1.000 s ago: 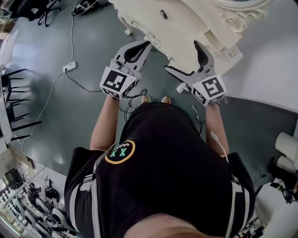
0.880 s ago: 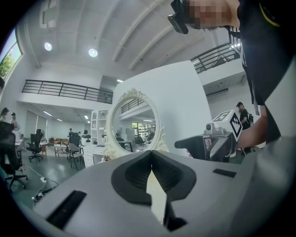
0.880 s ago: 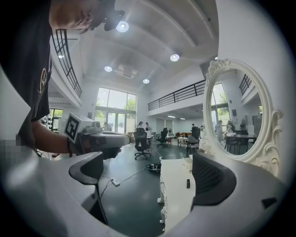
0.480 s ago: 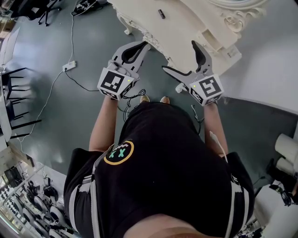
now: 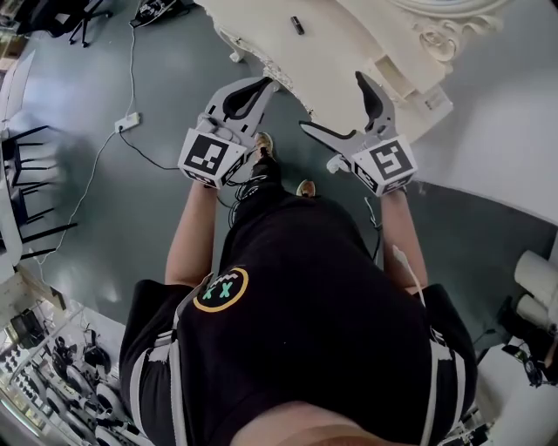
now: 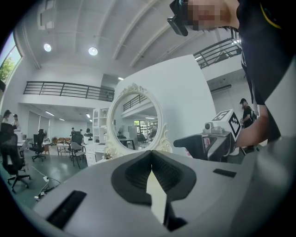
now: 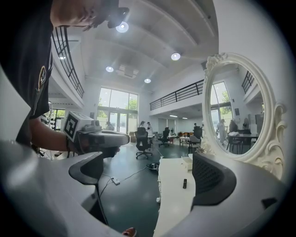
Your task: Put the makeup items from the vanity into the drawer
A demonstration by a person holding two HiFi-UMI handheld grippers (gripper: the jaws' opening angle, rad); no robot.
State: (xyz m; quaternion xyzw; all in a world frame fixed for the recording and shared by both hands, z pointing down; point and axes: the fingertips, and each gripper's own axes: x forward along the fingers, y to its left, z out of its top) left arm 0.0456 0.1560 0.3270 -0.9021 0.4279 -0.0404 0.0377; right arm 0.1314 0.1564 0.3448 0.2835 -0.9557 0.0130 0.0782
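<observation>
Left gripper [image 6: 150,152]: jaws pressed together at the tips, nothing between them. It is held out over the floor just beside the vanity's front edge.
Right gripper [image 7: 150,180]: jaws spread wide and empty. It points along the vanity top, and in the head view it sits over the table's near corner [image 5: 336,109].
Vanity [image 5: 349,52]: cream table with a carved edge and a mostly bare top. It runs away from the person toward the upper left of the head view.
Mirror [image 7: 240,106]: oval with an ornate cream frame. It stands upright at the back of the vanity, on the right gripper's right.
Drawer: none shows open in any view, and which one is meant cannot be told.
Makeup item [image 5: 297,25]: one small dark slim stick lying flat on the vanity top [image 7: 184,183]. It is well beyond both grippers and touches nothing else. Its type is too small to tell.
Handling, as a guess: light, stiff and smooth-skinned. It is likely to roll or skid if nudged from one side.
Where to hold: across its middle, one pad on each long side, coming down from above.
</observation>
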